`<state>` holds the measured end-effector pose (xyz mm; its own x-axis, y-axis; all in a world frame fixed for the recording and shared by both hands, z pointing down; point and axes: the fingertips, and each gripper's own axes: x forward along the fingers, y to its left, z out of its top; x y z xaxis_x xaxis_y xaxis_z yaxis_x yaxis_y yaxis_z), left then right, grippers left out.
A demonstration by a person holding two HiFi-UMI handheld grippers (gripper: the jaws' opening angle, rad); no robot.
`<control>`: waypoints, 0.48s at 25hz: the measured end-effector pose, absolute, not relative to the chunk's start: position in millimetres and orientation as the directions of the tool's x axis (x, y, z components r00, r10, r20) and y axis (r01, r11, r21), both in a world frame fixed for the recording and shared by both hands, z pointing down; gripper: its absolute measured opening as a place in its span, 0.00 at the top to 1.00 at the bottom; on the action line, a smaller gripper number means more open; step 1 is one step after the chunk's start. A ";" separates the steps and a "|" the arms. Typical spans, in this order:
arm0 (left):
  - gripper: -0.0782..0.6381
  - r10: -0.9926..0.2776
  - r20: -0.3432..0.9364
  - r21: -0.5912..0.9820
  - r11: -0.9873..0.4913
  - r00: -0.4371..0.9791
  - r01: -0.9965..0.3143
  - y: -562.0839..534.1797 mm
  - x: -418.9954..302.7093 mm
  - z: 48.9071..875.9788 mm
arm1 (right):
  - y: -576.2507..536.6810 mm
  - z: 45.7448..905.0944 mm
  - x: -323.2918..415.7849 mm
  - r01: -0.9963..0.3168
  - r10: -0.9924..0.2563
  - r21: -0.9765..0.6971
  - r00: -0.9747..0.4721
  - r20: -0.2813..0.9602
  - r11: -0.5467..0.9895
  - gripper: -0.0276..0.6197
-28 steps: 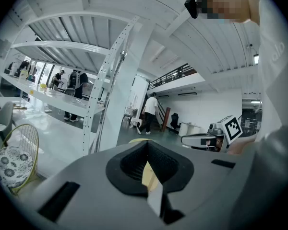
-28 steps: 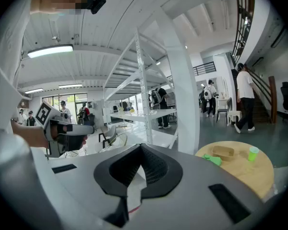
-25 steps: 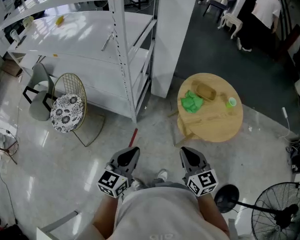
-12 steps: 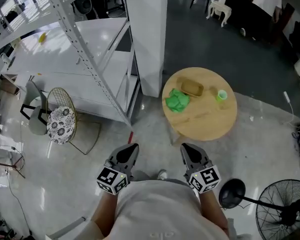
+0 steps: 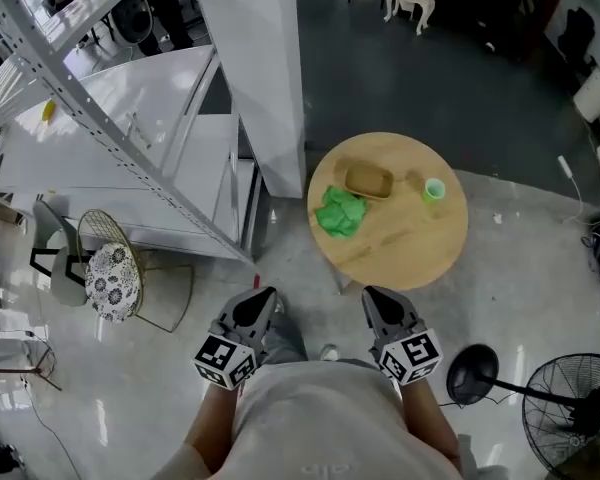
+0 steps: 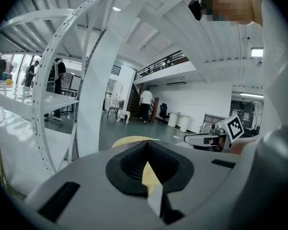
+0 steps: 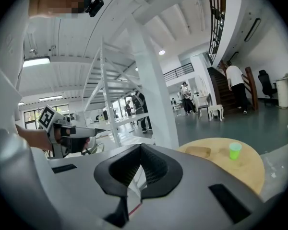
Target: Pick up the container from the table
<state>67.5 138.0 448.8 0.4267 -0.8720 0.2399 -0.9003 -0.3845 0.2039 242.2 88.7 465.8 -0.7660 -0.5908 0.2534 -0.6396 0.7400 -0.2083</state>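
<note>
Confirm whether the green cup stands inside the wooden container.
No, the green cup stands on the round table, apart from the wooden container.

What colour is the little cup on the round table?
Bright green cup, clearest in the right gripper view.

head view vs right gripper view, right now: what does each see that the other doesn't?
Head view only: the green cloth on the table, the wire chair, the floor fan, and the right gripper seen from outside.

Right gripper view only: its own jaws close up, shut on nothing, a person by a staircase, and a ceiling light.

Both: the round table, the tan container, the green cup, the left gripper and the white shelving.
</note>
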 end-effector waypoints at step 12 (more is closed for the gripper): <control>0.87 -0.773 0.250 0.199 -0.548 0.583 -0.812 20.1 -21.9 454.1 | -6.7 458.7 147.2 -0.756 -0.698 -0.182 -0.651 0.298 0.629 0.92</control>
<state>-21.9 20.1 454.1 0.5829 -0.7732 0.2499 -0.8124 -0.5482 0.1987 147.2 -6.7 458.7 -0.6515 -0.6976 0.2983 -0.7562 0.6286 -0.1816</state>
